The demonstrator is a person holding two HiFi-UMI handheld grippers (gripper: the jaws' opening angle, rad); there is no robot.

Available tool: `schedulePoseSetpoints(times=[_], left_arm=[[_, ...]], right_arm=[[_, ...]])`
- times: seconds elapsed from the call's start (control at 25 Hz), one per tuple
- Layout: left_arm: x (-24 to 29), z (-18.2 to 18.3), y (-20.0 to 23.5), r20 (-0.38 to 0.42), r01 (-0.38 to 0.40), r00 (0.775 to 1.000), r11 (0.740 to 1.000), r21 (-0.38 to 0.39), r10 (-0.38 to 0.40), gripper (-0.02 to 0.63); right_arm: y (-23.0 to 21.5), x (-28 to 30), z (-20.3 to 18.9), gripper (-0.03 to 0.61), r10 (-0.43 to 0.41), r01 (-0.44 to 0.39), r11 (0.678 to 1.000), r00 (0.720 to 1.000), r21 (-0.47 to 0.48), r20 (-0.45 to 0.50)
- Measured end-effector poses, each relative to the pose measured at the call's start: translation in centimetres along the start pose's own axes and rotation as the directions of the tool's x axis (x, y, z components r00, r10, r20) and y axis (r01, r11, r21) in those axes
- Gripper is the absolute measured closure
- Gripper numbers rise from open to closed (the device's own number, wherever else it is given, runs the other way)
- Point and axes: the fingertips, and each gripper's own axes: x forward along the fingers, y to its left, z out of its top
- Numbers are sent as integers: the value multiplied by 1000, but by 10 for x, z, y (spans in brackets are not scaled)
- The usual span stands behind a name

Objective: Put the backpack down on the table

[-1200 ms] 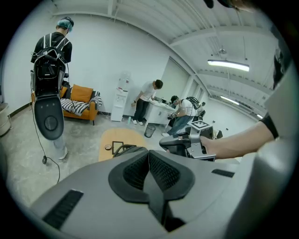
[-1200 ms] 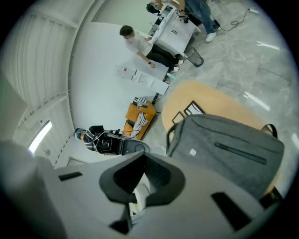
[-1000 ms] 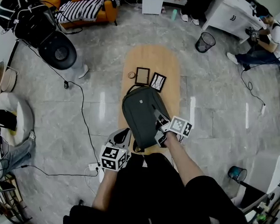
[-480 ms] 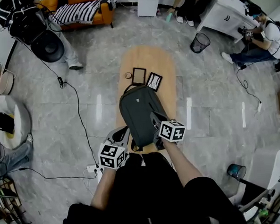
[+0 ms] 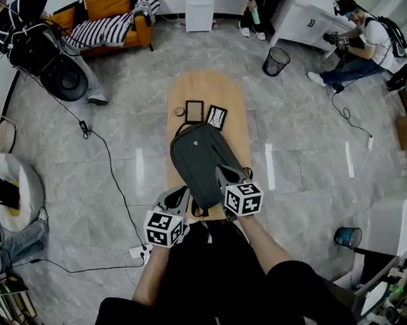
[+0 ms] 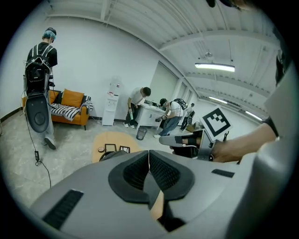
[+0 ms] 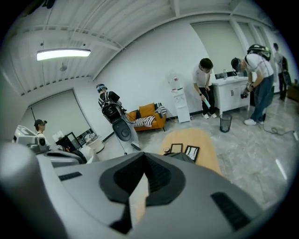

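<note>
Backpack [image 5: 200, 158] lying flat on the table [image 5: 209, 86], toward the near end.
Right gripper [image 5: 223, 171] sits over its near edge, left gripper [image 5: 180, 194] just beside its near-left corner. Both have their jaws pressed together with nothing showing between them. Two frames [image 5: 194, 111] lie just past the bag.

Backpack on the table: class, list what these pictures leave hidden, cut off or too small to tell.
- Head view: the near end of the backpack, hidden by the left gripper and right gripper.
- Both gripper views: most of the backpack, hidden behind each gripper's own body.
- Head view: what the picture frames show, and what the small round thing is; both are too small.
- Head view: the near edge of the table, under the backpack and the person.
</note>
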Motion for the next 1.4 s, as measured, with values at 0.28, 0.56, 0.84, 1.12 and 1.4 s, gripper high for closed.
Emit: schedulePoseSetpoints(times=[0.28, 0.56, 0.84, 1.12, 1.4], left_arm=[[-11, -12, -15, 1, 38, 999, 999, 14, -38, 598], [-19, -16, -31, 16, 38, 999, 999, 26, -38, 598], [-24, -16, -42, 31, 15, 999, 999, 31, -16, 598], [-37, -27, -76, 50, -16, 999, 999, 45, 13, 598], [-53, -41, -101, 84, -68, 995, 996, 66, 62, 598]], right_arm=[[20, -30, -5, 568, -51, 56, 993, 997, -107, 51], [26, -48, -13, 568, -45, 52, 992, 997, -112, 62], [27, -62, -16, 568, -15, 23, 994, 997, -111, 71], [25, -95, -34, 568, -12, 20, 992, 997, -121, 74], [39, -135, -46, 568, 23, -3, 985, 993, -172, 115]])
